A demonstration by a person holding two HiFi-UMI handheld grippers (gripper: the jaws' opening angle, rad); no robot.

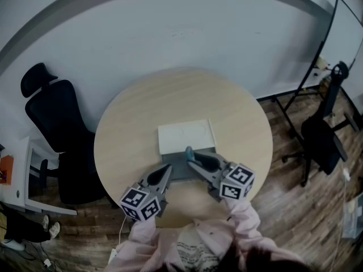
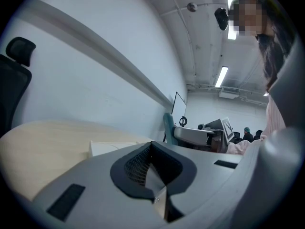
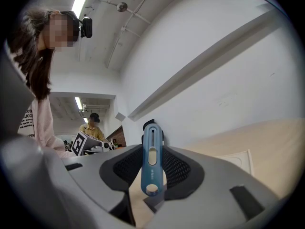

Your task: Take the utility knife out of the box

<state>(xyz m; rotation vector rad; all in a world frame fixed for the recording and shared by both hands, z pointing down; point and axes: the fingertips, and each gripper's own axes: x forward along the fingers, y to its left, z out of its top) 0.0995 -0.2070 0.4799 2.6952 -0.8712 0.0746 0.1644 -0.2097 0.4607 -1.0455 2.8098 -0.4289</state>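
Note:
A blue utility knife (image 3: 151,163) stands upright between the pads of my right gripper (image 3: 152,175), which is shut on it. From the head view, the knife (image 1: 188,151) sticks up just above the grey open box (image 1: 180,170) near the table's front, with the right gripper (image 1: 195,162) over the box. My left gripper (image 1: 168,171) lies at the box's left edge. In the left gripper view its pads (image 2: 138,168) are closed together on a thin pale sliver that looks like the box wall. The white lid (image 1: 186,136) lies just behind the box.
Everything sits on a round wooden table (image 1: 130,123). A black office chair (image 1: 59,120) stands to its left and another chair (image 1: 323,137) to its right. A whiteboard on a stand (image 1: 334,44) leans at the far right. A white desk corner (image 1: 22,180) is at the lower left.

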